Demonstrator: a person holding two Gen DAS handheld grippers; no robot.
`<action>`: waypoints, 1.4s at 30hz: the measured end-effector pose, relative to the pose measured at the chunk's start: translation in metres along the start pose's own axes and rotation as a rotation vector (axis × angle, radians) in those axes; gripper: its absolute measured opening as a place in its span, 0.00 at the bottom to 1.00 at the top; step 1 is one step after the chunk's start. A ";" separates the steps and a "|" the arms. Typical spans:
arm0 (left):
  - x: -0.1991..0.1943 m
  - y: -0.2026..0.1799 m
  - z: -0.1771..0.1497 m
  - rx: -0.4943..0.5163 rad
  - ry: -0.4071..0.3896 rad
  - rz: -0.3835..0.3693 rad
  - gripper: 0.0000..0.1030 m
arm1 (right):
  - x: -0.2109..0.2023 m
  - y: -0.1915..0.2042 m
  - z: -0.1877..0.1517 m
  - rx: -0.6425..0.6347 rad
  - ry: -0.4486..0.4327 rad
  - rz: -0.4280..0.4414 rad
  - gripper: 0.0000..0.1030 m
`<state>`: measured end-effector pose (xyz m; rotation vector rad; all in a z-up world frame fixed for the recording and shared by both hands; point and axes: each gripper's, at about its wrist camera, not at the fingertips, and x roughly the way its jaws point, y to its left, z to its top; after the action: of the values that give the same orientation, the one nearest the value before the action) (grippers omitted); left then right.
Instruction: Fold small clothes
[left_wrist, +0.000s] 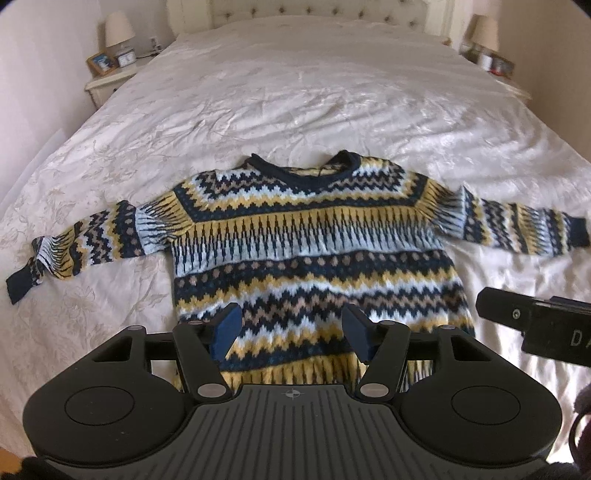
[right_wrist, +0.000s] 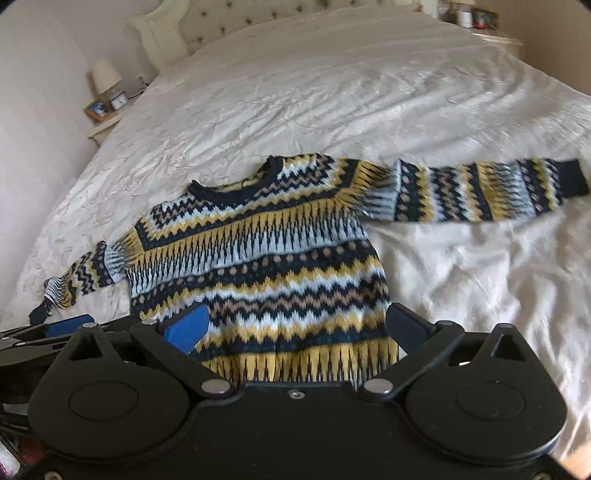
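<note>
Sweater (left_wrist: 314, 240) is spread flat and face up on the bed (left_wrist: 295, 92), nothing folded yet by the look of it. Nearest to both claws is the hem (left_wrist: 295, 373), running crosswise right under them, so the body's long axis goes straight away from the claws toward the collar (left_wrist: 299, 168) at the far end.

Left claw (left_wrist: 291, 332) hangs over the lower middle of the body, jaws about half open and easing shut, no fabric pinched between the pads as far as I can see. Right claw (right_wrist: 299, 328) sits over the hem too, jaws spread wide, its right finger roughly at the garment's right edge, holding nothing.

Further out, the sleeves stick out sideways: left sleeve (left_wrist: 85, 240) is a bit crumpled, right sleeve (right_wrist: 480, 192) is straight. So each hand is closer to its own sleeve, and my guess is the sleeves get folded in first, though a hem-to-collar fold looks just as reachable.
</note>
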<state>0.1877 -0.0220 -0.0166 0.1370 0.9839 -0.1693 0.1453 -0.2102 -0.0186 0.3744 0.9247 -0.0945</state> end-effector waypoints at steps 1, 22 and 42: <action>0.004 -0.003 0.005 -0.009 0.006 0.018 0.57 | 0.005 -0.004 0.006 -0.007 0.001 0.016 0.99; 0.119 0.028 0.103 -0.119 0.060 0.091 0.57 | 0.132 -0.010 0.124 -0.135 0.077 0.121 0.80; 0.291 0.065 0.137 -0.156 0.215 0.130 0.59 | 0.323 0.042 0.219 -0.385 0.159 0.231 0.67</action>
<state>0.4701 -0.0084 -0.1822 0.0764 1.1946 0.0432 0.5167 -0.2231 -0.1444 0.1290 1.0254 0.3263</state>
